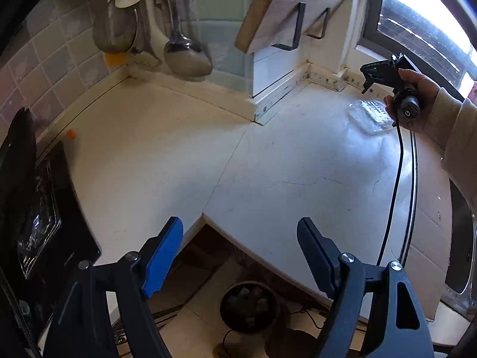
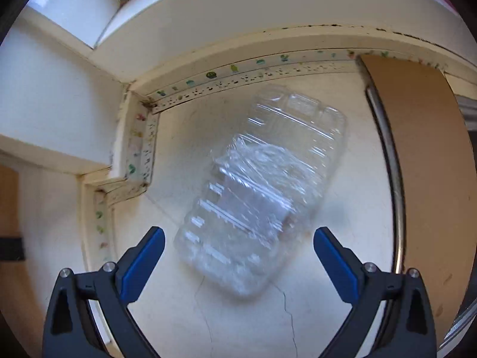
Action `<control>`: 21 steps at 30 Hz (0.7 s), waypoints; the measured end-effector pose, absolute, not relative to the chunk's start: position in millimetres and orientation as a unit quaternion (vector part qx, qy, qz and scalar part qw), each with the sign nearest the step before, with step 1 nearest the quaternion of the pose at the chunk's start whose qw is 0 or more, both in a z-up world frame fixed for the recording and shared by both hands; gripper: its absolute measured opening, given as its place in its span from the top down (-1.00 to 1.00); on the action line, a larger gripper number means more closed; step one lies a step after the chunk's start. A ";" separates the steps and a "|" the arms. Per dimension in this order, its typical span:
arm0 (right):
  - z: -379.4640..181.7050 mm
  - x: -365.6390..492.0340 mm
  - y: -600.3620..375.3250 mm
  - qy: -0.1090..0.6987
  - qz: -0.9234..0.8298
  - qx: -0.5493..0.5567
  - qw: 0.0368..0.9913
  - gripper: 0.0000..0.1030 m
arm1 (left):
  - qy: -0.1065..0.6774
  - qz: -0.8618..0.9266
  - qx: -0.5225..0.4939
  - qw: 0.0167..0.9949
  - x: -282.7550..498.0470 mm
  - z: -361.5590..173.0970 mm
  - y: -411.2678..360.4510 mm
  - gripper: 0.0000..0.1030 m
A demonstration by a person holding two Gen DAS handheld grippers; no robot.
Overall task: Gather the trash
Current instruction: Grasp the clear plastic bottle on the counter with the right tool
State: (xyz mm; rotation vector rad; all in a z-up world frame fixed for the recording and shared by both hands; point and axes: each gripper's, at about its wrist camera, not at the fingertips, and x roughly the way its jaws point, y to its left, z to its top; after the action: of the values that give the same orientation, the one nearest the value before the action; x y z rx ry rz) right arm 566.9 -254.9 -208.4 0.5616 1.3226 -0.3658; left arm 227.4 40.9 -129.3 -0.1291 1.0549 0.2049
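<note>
A clear plastic clamshell container (image 2: 259, 191), ribbed, empty-looking and blurred, is seen lying flat on the white table (image 2: 184, 313), near the taped far edge by the wall. The right gripper (image 2: 238, 256) is held just above its near end, fingers spread wide, nothing gripped. The left gripper (image 1: 240, 256) is held over the table's near edge, fingers wide and empty.

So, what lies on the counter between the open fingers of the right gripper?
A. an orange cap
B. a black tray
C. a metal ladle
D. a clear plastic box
D: in the right wrist view a clear plastic box lies flat on the counter, beyond the open fingers.
</note>
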 end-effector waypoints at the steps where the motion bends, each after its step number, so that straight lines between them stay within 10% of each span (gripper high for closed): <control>1: -212.6 572.3 -252.2 0.604 -0.177 0.245 0.737 -0.96 | 0.504 0.103 -0.065 0.855 227.2 -131.1 43.6 -0.50; 21: -229.4 571.1 -230.1 0.613 -0.220 0.155 0.743 -0.77 | 0.517 0.102 -0.071 0.847 252.2 -134.6 50.1 -0.50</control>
State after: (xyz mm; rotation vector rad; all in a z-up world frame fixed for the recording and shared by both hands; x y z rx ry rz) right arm 571.1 -230.1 -229.4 0.3404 1.3428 -0.4824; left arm 252.2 50.1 -134.6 -0.1505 1.0895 0.2152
